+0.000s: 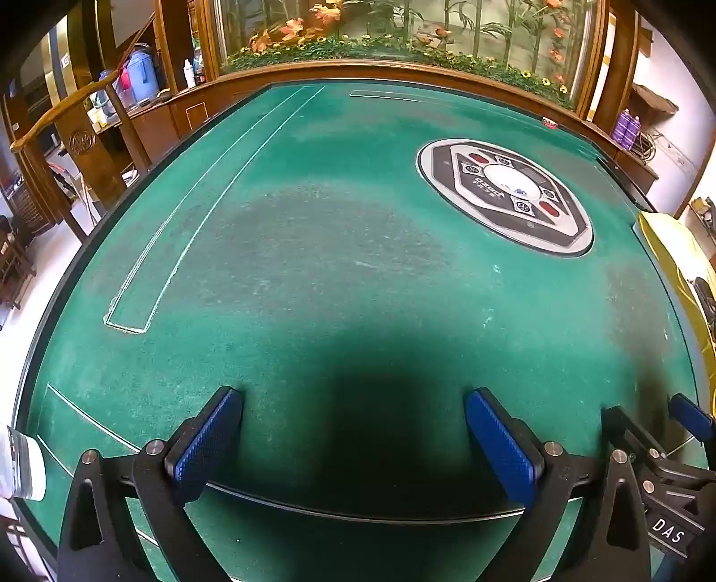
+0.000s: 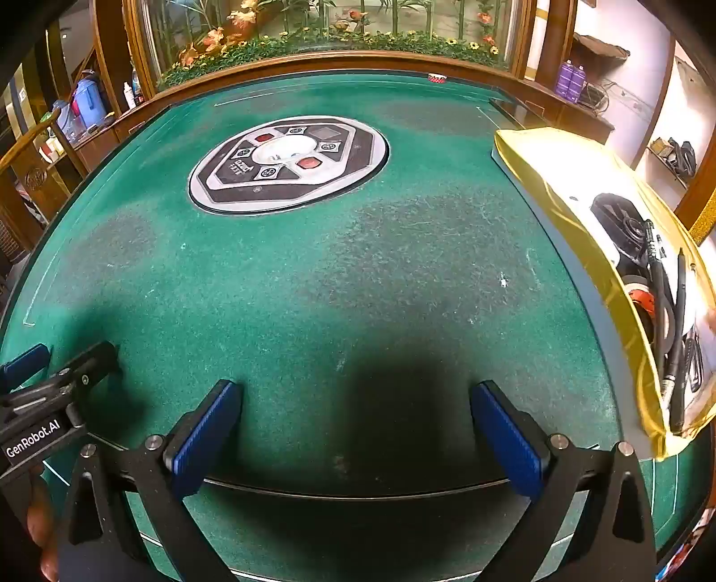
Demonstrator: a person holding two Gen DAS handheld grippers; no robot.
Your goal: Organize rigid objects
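A yellow bag lies open at the right edge of the green felt table. Inside it are a black round object, black pens or cables and something orange. The bag's edge also shows in the left wrist view. My right gripper is open and empty, low over the felt, left of the bag. My left gripper is open and empty over the table's near part. Each gripper shows at the edge of the other's view.
A round control panel is set in the table's middle, also in the right wrist view. A white container stands at the near left edge. A wooden planter with flowers runs behind the table. A small red-white item sits at the far edge.
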